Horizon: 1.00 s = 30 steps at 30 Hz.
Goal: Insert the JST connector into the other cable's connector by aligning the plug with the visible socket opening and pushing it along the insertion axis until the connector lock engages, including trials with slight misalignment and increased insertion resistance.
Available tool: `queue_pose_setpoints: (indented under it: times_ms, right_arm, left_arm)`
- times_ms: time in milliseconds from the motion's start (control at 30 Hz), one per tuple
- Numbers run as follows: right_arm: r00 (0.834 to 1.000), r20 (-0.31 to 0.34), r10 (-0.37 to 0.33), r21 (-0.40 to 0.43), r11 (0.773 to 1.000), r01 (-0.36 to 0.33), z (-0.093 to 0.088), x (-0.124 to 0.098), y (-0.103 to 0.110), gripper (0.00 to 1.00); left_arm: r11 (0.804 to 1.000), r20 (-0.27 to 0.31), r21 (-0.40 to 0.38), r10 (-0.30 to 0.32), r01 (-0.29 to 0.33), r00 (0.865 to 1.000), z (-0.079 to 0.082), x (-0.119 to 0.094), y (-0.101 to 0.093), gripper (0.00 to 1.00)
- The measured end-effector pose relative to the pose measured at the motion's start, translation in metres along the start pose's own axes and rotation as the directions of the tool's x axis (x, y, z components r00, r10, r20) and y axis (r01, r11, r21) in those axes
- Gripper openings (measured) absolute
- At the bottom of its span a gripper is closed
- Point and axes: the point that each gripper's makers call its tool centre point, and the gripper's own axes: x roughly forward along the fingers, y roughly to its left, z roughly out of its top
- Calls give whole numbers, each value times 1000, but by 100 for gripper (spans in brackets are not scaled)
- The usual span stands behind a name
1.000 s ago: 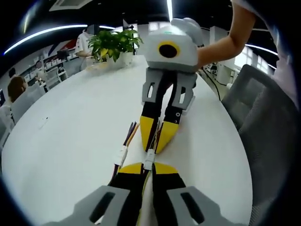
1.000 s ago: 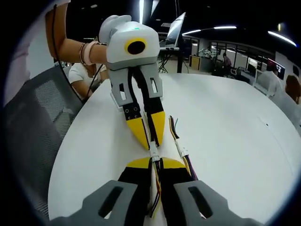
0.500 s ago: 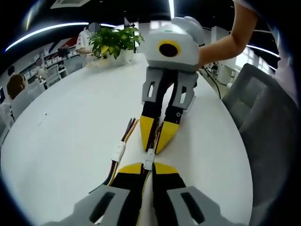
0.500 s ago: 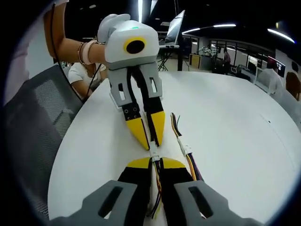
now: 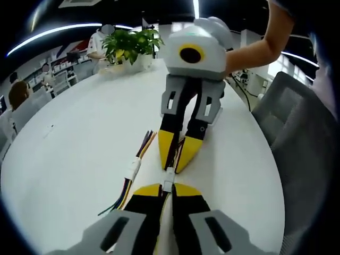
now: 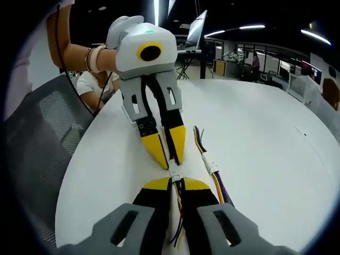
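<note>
Grippers meeting tip to tip over the table (image 5: 74,138).
Left gripper (image 5: 166,187) and right gripper (image 6: 174,181) are each clamping a connector (image 5: 168,180); plugs seemingly touching.

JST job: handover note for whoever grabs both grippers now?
Left gripper: shut on its cable, just behind the white plug.
Right gripper: shut on the other cable, at its socket.
Tips face each other low over the white table; the connectors meet between them.
Spare cable lies alongside, untouched.
Done: both held, aligned. Lock can't be confirmed.
Left: push along the axis, check the latch, release.
</note>
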Motion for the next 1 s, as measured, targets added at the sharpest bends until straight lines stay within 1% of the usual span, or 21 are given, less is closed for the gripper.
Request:
queue_pose_setpoints:
  times_ms: [133,333,567,633,767,1000]
  right_arm:
    - [1000,-7,-3,-11,1000,2,3,0,4,4]
    - [1000,-16,-9,-5,1000,9,3,-2,7,4]
    - [999,-26,-28,-8,1000,28,1,-2,5,5]
    - [999,-32,-36,-16,999,36,0,-2,3,6]
    - [998,-32,-46,-14,999,46,0,-2,3,8]
    - [997,-39,-61,-24,998,60,0,-2,5,11]
  left_arm:
    - [1000,-2,-11,14,-14,1000,-1,0,0,2]
    - [999,5,-29,40,-40,999,0,-2,1,6]
    - [996,5,-61,66,-66,998,-1,-6,0,14]
    - [994,16,-85,77,-75,997,-1,-6,0,14]
    - [992,26,-91,90,-87,996,0,-7,-5,17]
    - [990,30,-99,104,-100,994,0,-8,-6,20]
